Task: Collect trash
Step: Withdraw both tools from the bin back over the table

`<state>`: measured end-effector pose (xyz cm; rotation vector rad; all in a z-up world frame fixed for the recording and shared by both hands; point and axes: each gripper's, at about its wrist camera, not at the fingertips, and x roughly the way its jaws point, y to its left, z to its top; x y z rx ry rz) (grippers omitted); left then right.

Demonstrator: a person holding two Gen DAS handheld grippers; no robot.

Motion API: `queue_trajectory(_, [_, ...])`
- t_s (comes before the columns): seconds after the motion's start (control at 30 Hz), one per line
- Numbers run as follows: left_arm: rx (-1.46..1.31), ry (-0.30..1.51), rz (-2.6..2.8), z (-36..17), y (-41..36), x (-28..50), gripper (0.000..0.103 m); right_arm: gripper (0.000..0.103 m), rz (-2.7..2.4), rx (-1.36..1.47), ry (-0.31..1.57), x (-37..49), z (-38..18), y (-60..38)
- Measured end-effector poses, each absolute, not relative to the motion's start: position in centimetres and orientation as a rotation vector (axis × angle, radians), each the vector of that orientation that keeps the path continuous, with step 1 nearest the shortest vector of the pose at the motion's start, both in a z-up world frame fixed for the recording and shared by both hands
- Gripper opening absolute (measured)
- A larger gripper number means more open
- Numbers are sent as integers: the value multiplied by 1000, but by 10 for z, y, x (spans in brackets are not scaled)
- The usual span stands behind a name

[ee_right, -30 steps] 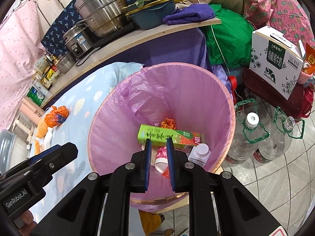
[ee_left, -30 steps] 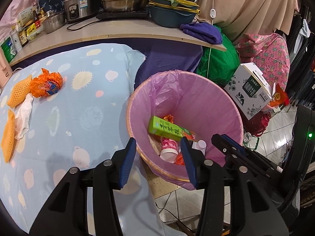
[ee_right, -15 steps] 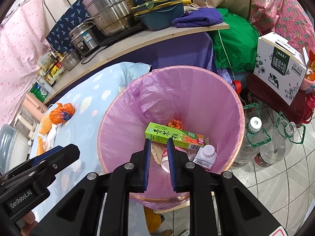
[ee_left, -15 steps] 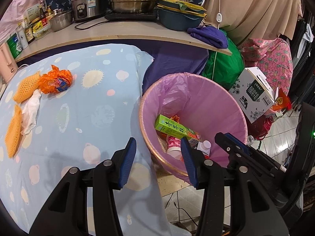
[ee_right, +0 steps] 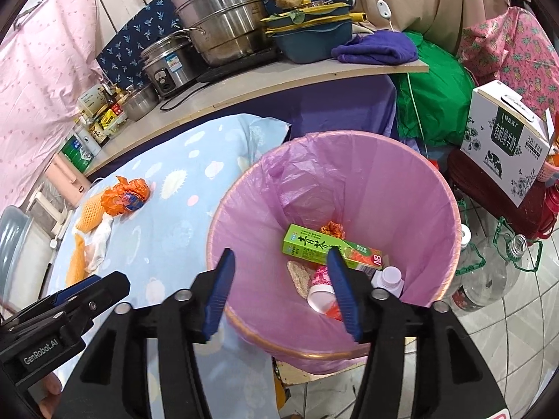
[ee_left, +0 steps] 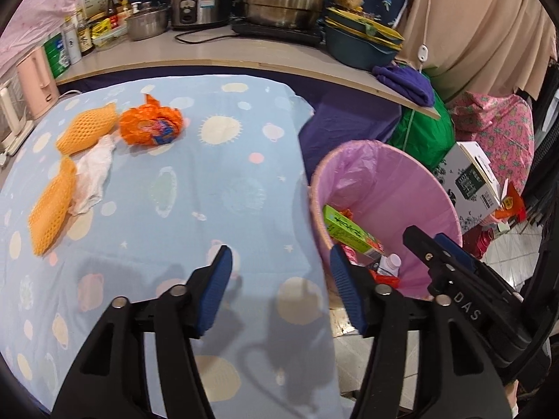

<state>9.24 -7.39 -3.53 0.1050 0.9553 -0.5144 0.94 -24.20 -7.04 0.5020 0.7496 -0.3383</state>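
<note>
Blue-clothed worktop carries an orange wrapper. Both tools tilt downward, jaws just opened, nothing between: left tool over cloth, right tool above the pink-lined bin.

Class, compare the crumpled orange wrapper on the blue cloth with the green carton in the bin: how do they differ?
The orange wrapper is crumpled into an irregular ball; the green carton keeps its straight box shape. The wrapper lies out on the blue cloth, not yet collected; the carton already lies inside the pink-lined bin, among other trash. The wrapper is orange with a blue patch; the carton is green with a red end. No gripper touches either.
</note>
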Motion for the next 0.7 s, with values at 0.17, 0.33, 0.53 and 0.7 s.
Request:
queue_trajectory(0.17, [66,952,-442,-36,-39,104,62,62,-308,463,756,22,-65,-223])
queue_trajectory(0.33, [27,943,-334,-40,4,118,74,77,-251,429,760,40,-62,-196])
queue_trajectory(0.53, [-31,960,-174,-51,67,144,79,79,-166,358,785,72,-61,-153])
queue_trajectory(0.7, [-93,973,-76,-61,120,166,85,79,-103,314,797,101,-60,-120])
